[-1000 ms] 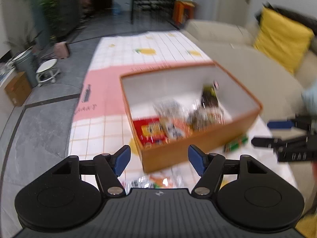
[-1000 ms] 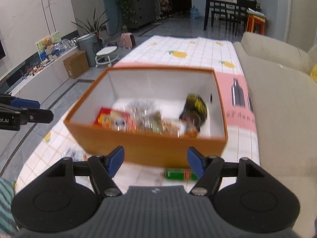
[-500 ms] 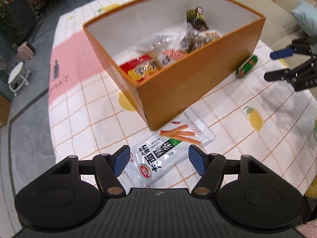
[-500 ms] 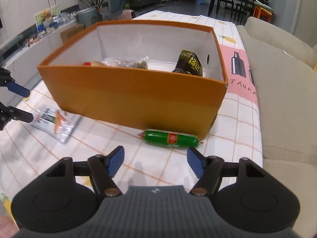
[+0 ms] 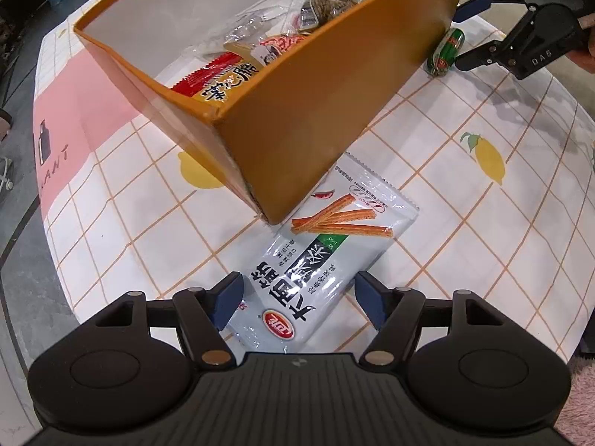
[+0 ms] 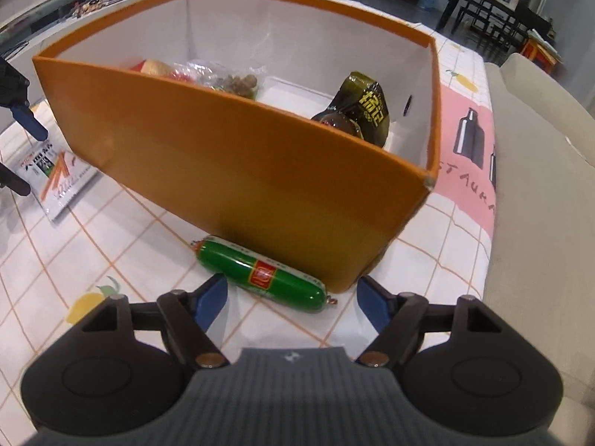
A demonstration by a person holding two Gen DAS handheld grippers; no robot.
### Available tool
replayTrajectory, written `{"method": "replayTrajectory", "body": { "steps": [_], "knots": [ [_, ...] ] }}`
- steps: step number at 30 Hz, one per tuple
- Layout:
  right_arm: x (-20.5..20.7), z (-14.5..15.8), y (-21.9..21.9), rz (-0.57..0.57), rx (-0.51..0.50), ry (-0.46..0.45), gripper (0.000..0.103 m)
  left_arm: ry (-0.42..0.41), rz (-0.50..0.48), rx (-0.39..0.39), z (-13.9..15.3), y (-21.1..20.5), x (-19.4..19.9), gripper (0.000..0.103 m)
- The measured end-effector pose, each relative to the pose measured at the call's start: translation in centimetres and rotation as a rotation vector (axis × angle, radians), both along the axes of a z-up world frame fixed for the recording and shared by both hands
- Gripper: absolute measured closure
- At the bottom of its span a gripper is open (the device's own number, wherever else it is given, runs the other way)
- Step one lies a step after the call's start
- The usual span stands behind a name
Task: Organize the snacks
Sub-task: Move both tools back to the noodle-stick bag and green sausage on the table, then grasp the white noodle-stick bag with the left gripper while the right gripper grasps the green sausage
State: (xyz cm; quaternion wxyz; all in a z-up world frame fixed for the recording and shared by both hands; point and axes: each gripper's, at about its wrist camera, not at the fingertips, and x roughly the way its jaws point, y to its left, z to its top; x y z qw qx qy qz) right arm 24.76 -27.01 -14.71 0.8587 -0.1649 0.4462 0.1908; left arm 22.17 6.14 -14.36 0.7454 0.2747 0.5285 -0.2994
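Observation:
An orange box with a white inside stands on the checked tablecloth and holds several snack packets; it also shows in the right wrist view. A white snack packet lies flat by the box corner, its near end between the fingers of my open left gripper. A green sausage lies against the box wall, just in front of my open right gripper. The sausage and the right gripper also show in the left wrist view. The white packet shows at far left.
The table wears a white cloth with orange grid lines, lemons and a pink band. A beige sofa runs along the table's right side. A dark snack bag leans in the box's right end.
Both grippers have dropped lower and moved closer to the table. The left now straddles the end of the white packet; the right has closed in on the green sausage.

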Motion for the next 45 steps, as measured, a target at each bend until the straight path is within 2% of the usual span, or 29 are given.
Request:
{"method": "replayTrajectory", "body": {
  "steps": [4,5,8,11,19,21,23,25,28,30,35,38,40,42,45],
  "knots": [
    [0.1,-0.5,0.0,0.010,0.003,0.016,0.029,0.036,0.049,-0.022,-0.2,0.2,0.0,0.020],
    [-0.1,-0.5,0.0,0.010,-0.005,0.009,0.032,0.047,0.064,-0.030,-0.1,0.1,-0.1,0.020],
    [-0.7,-0.4,0.1,0.005,-0.002,0.015,0.050,0.087,0.096,-0.082,0.2,-0.1,-0.8,0.020],
    [-2.0,-0.4,0.5,0.030,0.019,0.036,0.058,0.125,0.127,-0.126,0.4,-0.6,-1.7,0.022],
    [-5.8,0.0,2.3,0.106,0.062,0.054,0.059,0.213,0.242,-0.298,1.1,-1.6,-3.0,0.028],
    [-6.5,0.3,2.6,0.109,0.076,0.053,0.059,0.175,0.276,-0.323,1.6,-1.8,-3.0,0.028],
    [-7.0,0.7,2.9,0.110,0.076,0.026,0.058,0.096,0.267,-0.309,2.3,-2.3,-3.2,0.028],
    [-7.2,1.1,3.3,0.114,0.060,-0.003,0.057,0.031,0.207,-0.260,2.7,-3.2,-3.2,0.025],
    [-6.5,1.4,3.8,0.133,0.049,-0.013,0.057,-0.020,0.113,-0.172,2.4,-4.3,-2.6,0.023],
    [-6.0,1.6,4.4,0.145,0.049,-0.017,0.057,-0.032,0.073,-0.129,2.0,-4.4,-2.4,0.021],
    [-4.8,1.2,5.0,0.154,0.090,0.020,0.058,-0.002,0.004,-0.059,0.7,-4.3,-1.8,0.019],
    [-4.2,0.7,5.4,0.143,0.103,0.037,0.060,-0.025,-0.029,-0.001,-0.4,-4.3,-1.6,0.017],
    [-3.9,0.6,5.3,0.123,0.118,0.047,0.064,-0.029,-0.025,-0.023,-0.5,-4.1,-1.4,0.016],
    [-3.7,0.5,5.1,0.095,0.142,0.066,0.072,0.013,0.015,-0.059,-0.8,-3.9,-1.1,0.016],
    [-3.6,0.4,4.8,0.050,0.182,0.104,0.076,0.046,0.064,-0.092,-1.0,-3.7,-1.1,0.016]
  ]
}}
